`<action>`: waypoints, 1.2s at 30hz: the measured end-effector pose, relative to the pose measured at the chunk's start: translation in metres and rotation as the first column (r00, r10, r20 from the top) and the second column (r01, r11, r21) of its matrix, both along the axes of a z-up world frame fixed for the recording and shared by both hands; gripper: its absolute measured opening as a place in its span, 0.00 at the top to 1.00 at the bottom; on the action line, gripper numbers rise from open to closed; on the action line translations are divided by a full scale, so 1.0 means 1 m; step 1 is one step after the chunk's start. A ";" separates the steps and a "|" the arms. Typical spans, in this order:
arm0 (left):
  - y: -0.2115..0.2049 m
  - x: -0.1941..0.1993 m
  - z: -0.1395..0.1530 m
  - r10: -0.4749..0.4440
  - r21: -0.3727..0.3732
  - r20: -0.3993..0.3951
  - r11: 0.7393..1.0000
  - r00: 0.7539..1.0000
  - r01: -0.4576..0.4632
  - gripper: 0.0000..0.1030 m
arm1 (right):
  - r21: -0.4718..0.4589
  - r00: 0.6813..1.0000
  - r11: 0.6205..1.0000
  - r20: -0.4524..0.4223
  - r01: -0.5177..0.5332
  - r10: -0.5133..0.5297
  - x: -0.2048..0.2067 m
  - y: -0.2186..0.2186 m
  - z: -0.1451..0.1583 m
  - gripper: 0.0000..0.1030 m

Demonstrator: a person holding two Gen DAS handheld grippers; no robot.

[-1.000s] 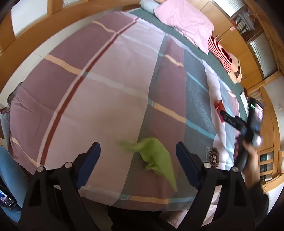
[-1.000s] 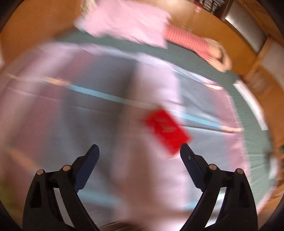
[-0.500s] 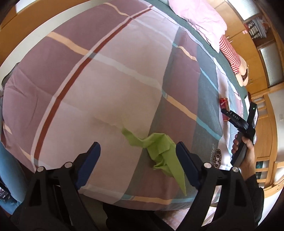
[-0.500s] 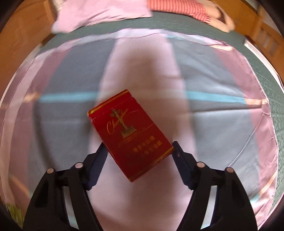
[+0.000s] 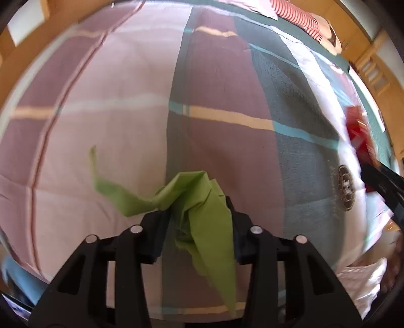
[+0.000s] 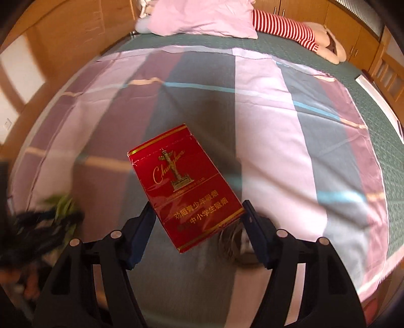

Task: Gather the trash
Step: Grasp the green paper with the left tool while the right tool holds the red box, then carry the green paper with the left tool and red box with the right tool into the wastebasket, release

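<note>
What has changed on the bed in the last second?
The left gripper has just closed on the green paper, which lay loose between its open jaws before. The right gripper came up to the red pack and closed on it; the pack now looks lifted. The striped bedspread and pink pillow stayed put.

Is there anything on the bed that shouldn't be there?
Yes, two bits of rubbish: a crumpled green paper, pinched by the left gripper, and a red cigarette pack, skewed between the right gripper's fingers.
</note>
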State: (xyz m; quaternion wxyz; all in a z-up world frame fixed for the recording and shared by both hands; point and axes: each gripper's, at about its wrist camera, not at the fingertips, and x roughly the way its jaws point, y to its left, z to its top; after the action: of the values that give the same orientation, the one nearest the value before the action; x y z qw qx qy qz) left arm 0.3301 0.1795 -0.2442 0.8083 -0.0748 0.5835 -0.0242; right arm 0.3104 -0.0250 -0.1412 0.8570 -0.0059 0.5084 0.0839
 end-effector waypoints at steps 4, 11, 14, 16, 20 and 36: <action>0.006 -0.010 0.023 0.021 -0.026 0.086 0.999 0.996 -0.019 0.62 | 0.082 0.984 0.985 0.075 0.155 -0.161 -0.048 -0.011 0.019 0.34; 0.003 -0.050 0.092 -0.006 0.101 0.375 0.994 0.927 -0.034 0.61 | 0.159 0.939 0.949 0.174 0.272 -0.298 -0.086 0.020 0.029 0.34; 0.005 -0.069 0.118 -0.037 0.146 0.476 0.989 0.879 -0.037 0.61 | 0.166 0.939 0.952 0.186 0.259 -0.288 -0.088 0.041 0.029 0.34; 0.008 -0.075 0.128 -0.045 0.164 0.513 0.985 0.857 -0.046 0.60 | 0.127 0.932 0.956 0.219 0.265 -0.288 -0.088 0.048 0.033 0.34; 0.017 -0.081 0.138 -0.036 0.165 0.538 0.984 0.842 -0.063 0.60 | 0.095 0.901 0.949 0.297 0.301 -0.316 -0.100 0.050 0.041 0.34; 0.030 -0.092 0.138 0.009 0.106 0.535 0.991 0.845 -0.078 0.60 | 0.017 0.890 0.950 0.344 0.312 -0.299 -0.102 0.058 0.042 0.34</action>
State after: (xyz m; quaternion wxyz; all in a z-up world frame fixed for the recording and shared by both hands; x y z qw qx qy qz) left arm 0.2384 0.2094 -0.1058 0.9419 -0.0279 0.3345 0.0104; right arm 0.2087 0.0325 -0.0994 0.9344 0.0429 0.3477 -0.0638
